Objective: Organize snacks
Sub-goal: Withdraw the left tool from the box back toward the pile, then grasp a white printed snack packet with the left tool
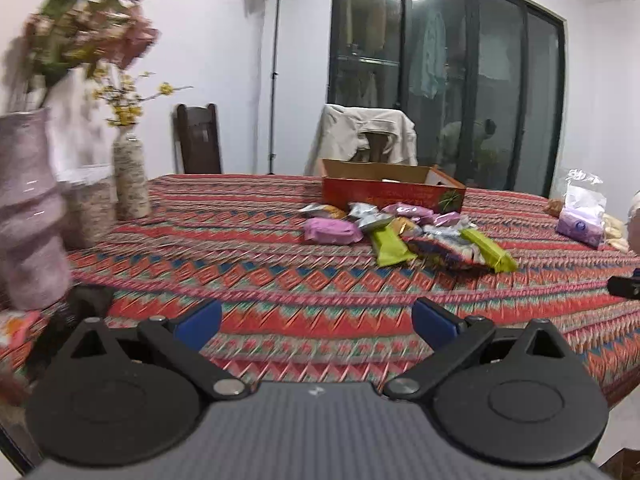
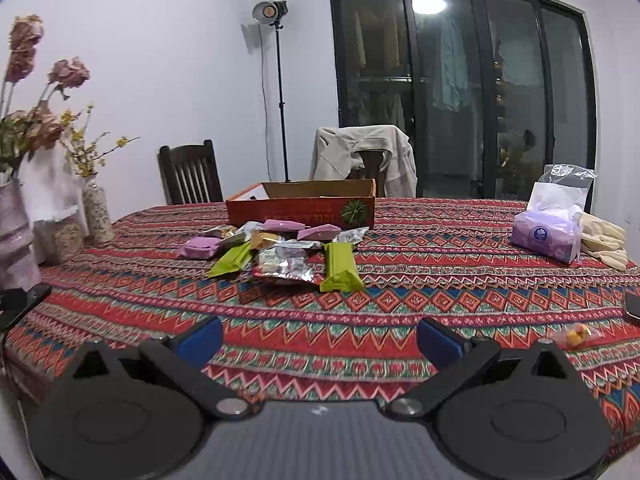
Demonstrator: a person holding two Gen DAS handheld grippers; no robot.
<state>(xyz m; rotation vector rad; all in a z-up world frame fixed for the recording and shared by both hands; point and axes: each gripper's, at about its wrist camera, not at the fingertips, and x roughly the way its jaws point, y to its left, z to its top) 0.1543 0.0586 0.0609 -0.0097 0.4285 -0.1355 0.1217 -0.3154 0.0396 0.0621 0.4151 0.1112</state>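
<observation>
A pile of wrapped snacks point(image 1: 404, 232) point(image 2: 280, 252) lies mid-table in front of an open red cardboard box point(image 1: 392, 194) point(image 2: 300, 210). It includes purple packets point(image 1: 332, 231) point(image 2: 199, 247), green bars point(image 1: 390, 246) point(image 2: 340, 267) and silver pouches. My left gripper point(image 1: 316, 320) is open over the patterned tablecloth point(image 1: 240, 272), well short of the pile and left of it. My right gripper point(image 2: 320, 338) is open too, near the front edge, with nothing between its fingers. A small orange candy wrapper point(image 2: 576, 334) lies by its right finger.
Vases of dried flowers point(image 1: 28, 208) point(image 2: 96, 212) stand along the table's left side, the big one close to my left gripper. A purple tissue pack point(image 2: 548, 232) point(image 1: 580, 216) and pale gloves point(image 2: 604, 240) sit at the right. Chairs point(image 2: 188, 174) stand behind the table.
</observation>
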